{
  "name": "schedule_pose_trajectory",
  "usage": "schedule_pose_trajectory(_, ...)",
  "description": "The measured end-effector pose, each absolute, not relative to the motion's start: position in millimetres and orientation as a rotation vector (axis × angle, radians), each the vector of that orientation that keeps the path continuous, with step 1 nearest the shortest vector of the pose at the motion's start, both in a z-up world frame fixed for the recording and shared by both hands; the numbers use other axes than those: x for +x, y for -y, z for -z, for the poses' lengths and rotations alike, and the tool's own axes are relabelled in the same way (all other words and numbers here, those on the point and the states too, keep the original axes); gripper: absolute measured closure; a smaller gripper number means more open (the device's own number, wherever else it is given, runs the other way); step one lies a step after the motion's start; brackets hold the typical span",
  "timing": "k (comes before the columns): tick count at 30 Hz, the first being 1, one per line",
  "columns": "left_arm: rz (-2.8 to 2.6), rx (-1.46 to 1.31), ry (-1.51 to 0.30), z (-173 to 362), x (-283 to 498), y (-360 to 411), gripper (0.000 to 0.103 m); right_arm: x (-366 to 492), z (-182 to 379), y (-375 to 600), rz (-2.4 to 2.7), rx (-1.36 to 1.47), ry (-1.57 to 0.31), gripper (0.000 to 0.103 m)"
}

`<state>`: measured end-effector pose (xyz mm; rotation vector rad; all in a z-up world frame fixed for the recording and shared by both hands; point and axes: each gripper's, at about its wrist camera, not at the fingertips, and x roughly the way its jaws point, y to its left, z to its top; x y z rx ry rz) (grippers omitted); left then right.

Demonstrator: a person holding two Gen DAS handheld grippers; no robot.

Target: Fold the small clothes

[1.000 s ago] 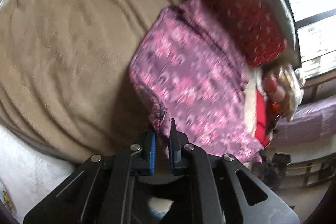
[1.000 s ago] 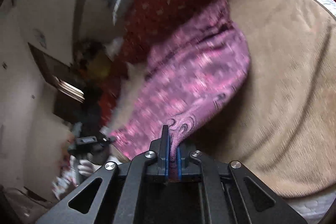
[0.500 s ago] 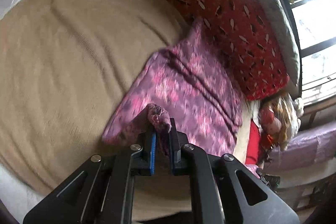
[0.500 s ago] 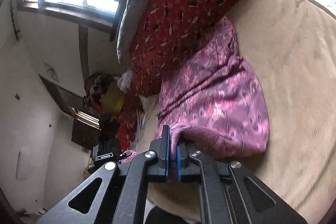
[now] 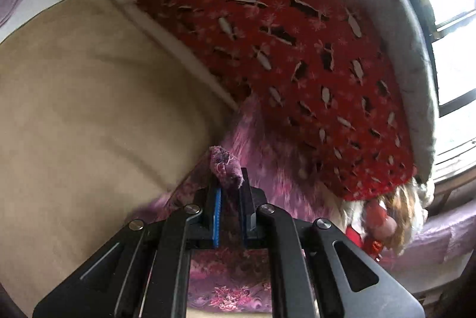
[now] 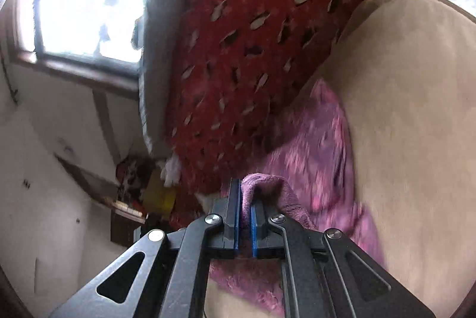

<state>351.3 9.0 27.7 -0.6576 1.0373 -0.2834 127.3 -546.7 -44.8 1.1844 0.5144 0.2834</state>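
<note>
Pinching the purple cloth (image 5: 226,167), both tongs, left (image 5: 229,184) and right (image 6: 244,197), risked bunching it against the red pillow (image 5: 282,35) at 12 o'clock.

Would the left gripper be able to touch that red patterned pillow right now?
Probably yes. The left gripper points toward the red pillow with nothing between them, but it is shut on a corner of the pink cloth, which would come along.

A tan blanket (image 5: 89,109) covers the bed; the purple floral garment (image 6: 315,139) lies on it, its far end against the red patterned cushion (image 5: 297,50) at the bed's back edge.
</note>
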Motion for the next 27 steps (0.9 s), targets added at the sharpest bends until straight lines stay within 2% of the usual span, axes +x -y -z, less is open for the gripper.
schedule_pose_trajectory(8,0.160,-0.520,-1.069,-6,435,44,0.096,205,73,570,-0.161,1.162,-0.585,0.098)
schedule_pose_trajectory(13,0.124,-0.500,-1.137,13,468,57,0.095,218,100,581,-0.142,1.211,-0.639,0.094)
schedule_pose_trajectory(17,0.168,-0.600,-1.169,13,475,42,0.094,206,103,597,-0.148,1.269,-0.598,0.093)
schedule_pose_trajectory(19,0.197,-0.639,-1.151,6,472,28,0.092,193,96,607,-0.122,1.279,-0.545,0.084)
schedule_pose_trajectory(20,0.208,-0.655,-1.140,3,469,19,0.090,186,92,613,-0.089,1.280,-0.512,0.069)
schedule_pose_trajectory(21,0.198,-0.661,-1.128,0,466,14,0.083,176,89,621,-0.066,1.300,-0.457,0.054)
schedule_pose_trajectory(22,0.185,-0.669,-1.108,-3,461,6,0.073,168,86,626,-0.062,1.315,-0.415,0.052)
schedule_pose_trajectory(24,0.188,-0.679,-1.089,-8,457,-4,0.065,163,77,625,-0.080,1.271,-0.426,0.051)
schedule_pose_trajectory(27,0.219,-0.672,-1.089,-8,442,-11,0.065,179,62,599,-0.071,1.073,-0.590,0.049)
